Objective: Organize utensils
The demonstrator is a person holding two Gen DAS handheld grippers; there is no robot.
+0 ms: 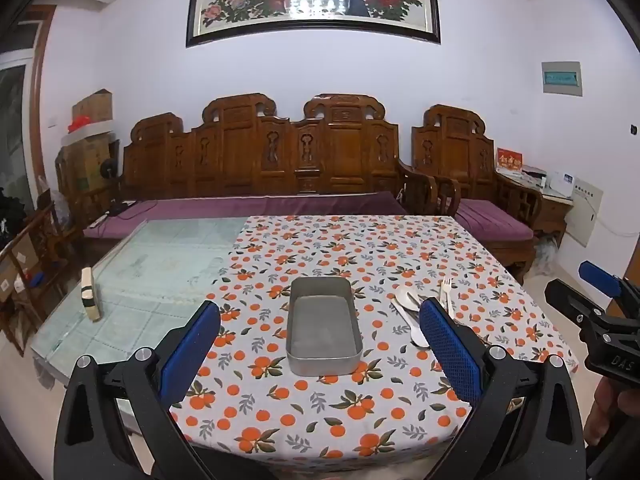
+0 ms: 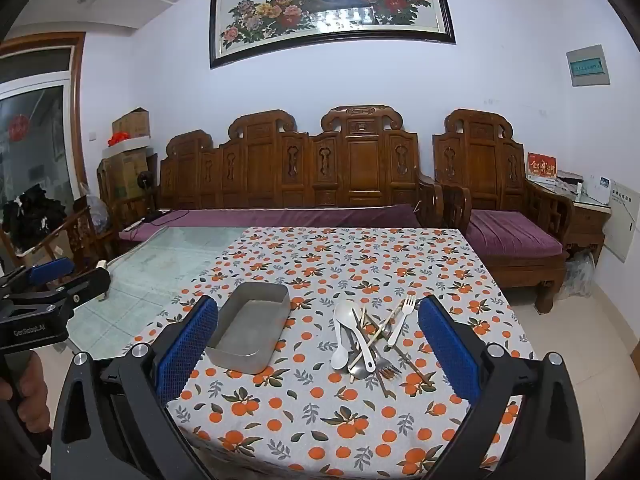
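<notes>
Utensil pile is lying on the orange-print cloth, right of centre on the tabletop, w/ everything crossing: white spoon sitting on the left, white fork leaning on the right, chopsticks running diagonally across, metal spoons & forks poking out underneath at the near end. Metal tray is sitting empty just left of the pile, not touching it.

Right tongs are hanging wide open over the near part of the cloth, holding nothing, pile lying ahead betw. the blue pads. Left tongs are also gaping fully, nothing in them, lined up on the tray.

Nothing is in the tray yet, so step in hand is prob. the first pick. Doing it well: going for a top piece, not the buried metal ones; white fork or white spoon is looking freest. Better approaching across the handle, pads squeezing mid-handle, then lifting straight up so the crossed chopsticks aren't getting dragged along. Left tongs could be steadying the tray edge while the piece is going in lengthwise.
</notes>
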